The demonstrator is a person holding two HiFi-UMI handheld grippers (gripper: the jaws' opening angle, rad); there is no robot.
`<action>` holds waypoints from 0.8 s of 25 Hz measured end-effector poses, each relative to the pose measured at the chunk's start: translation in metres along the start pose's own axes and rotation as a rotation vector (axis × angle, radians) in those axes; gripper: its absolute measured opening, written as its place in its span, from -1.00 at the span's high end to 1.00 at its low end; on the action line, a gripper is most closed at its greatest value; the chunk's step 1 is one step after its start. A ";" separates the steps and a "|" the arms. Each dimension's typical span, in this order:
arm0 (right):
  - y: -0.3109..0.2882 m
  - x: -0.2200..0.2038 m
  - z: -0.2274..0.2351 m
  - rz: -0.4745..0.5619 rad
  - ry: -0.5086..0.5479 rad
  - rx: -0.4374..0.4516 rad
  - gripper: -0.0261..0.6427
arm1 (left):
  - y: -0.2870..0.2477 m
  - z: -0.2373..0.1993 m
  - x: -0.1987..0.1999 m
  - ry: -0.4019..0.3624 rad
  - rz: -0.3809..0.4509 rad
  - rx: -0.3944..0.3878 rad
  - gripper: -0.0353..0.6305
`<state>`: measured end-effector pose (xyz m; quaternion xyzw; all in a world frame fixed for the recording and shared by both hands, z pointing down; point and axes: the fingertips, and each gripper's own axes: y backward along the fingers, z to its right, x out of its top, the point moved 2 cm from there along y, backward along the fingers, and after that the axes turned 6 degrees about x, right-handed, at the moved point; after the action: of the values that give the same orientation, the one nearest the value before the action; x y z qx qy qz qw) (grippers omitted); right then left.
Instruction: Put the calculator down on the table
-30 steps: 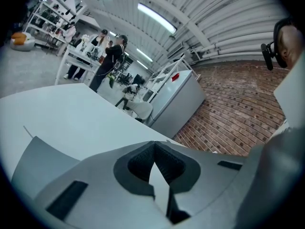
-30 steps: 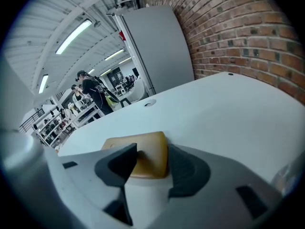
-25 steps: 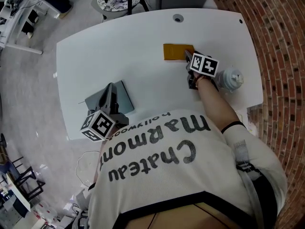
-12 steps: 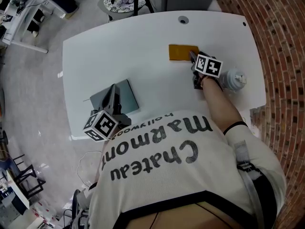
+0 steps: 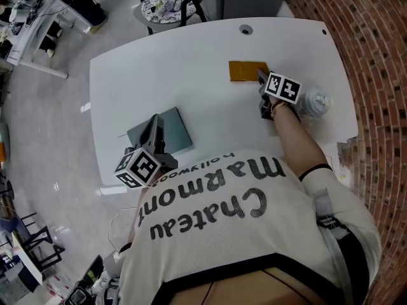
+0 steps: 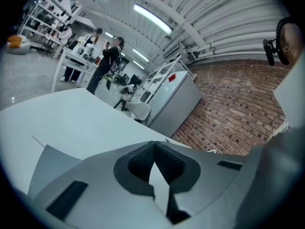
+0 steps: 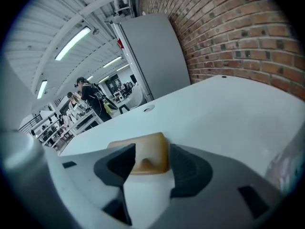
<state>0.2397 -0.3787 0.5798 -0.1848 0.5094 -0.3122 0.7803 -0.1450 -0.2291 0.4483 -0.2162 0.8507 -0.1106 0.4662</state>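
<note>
The calculator (image 5: 247, 72), a flat orange-brown slab, lies on the white table (image 5: 191, 68) toward its far right. My right gripper (image 5: 261, 78) reaches its near right end. In the right gripper view the calculator (image 7: 151, 152) rests on the tabletop between the jaws. My right gripper (image 7: 150, 157) is open: its jaws have just been opening, and a thin gap shows beside the right pad. My left gripper (image 5: 154, 124) hovers over a grey-green flat pad (image 5: 172, 127) at the table's near left. It is shut (image 6: 154, 146), pad tips touching, with nothing seen between them.
A clear bottle-like thing (image 5: 314, 103) stands just right of my right wrist. A round cable hole (image 5: 245, 28) sits at the table's far edge. A chair (image 5: 166, 2) stands beyond the table, and a brick wall (image 5: 375, 68) runs along the right.
The head view has shifted slightly, so everything sits a bit further right. Both grippers keep their places, the right by the calculator, the left over the grey pad.
</note>
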 end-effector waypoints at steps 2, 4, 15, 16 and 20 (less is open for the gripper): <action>0.010 -0.004 -0.003 0.026 -0.006 -0.020 0.26 | 0.002 0.000 0.001 -0.006 -0.004 -0.013 0.89; 0.019 -0.012 -0.007 0.041 -0.018 -0.035 0.31 | 0.004 -0.002 0.002 -0.010 -0.009 -0.026 0.89; 0.071 -0.059 -0.053 0.122 -0.058 -0.027 0.76 | 0.012 -0.005 -0.003 -0.031 -0.055 -0.114 0.89; 0.075 -0.063 -0.058 0.124 -0.061 -0.022 0.79 | 0.013 -0.003 -0.004 -0.034 -0.060 -0.129 0.89; 0.092 -0.069 -0.078 0.155 -0.070 0.012 0.91 | 0.011 0.004 -0.010 -0.045 -0.088 -0.182 0.89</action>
<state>0.1765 -0.2619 0.5381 -0.1511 0.4926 -0.2470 0.8207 -0.1395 -0.2150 0.4489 -0.2972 0.8362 -0.0485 0.4582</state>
